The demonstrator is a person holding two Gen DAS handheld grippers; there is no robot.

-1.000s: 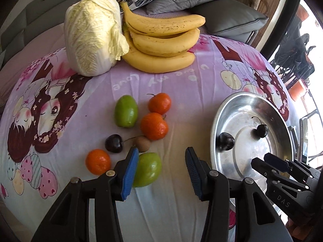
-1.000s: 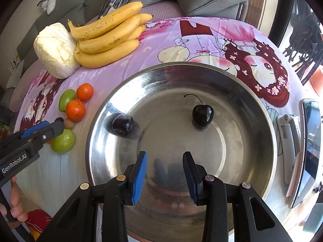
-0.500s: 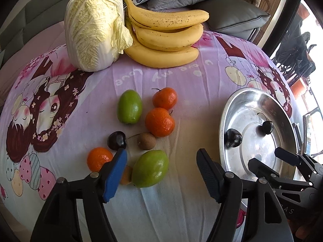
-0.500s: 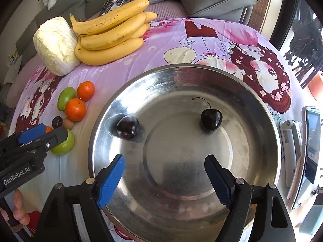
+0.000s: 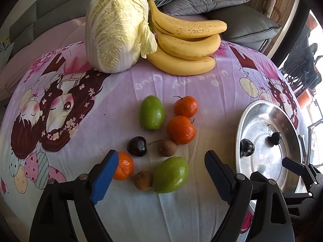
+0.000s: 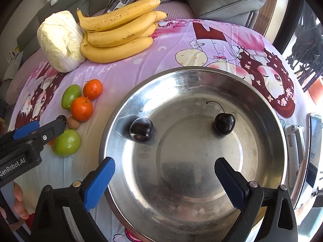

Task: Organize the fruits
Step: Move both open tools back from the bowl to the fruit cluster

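Fruits lie on the tabletop (image 5: 201, 92): nearest, a green fruit (image 5: 170, 174) below the left gripper (image 5: 161, 178), whose fingers are spreading, nothing between them. Right gripper (image 6: 164, 181) fingers are also spreading, over the steel bowl (image 6: 262, 104) with two cherries (image 6: 141, 129). Farthest are the bananas (image 5: 187, 46).

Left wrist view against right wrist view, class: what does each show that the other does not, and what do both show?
Only the left wrist view shows the third tangerine in full, and a second small brown fruit beside it.

Only the right wrist view shows the whole steel bowl, a device at its right, and fingers low on the left.

Both show the cabbage, bananas, two green fruits, the loose cherry, and two cherries in the bowl. Each tool's jaws are opening on nothing: left tool, right tool.
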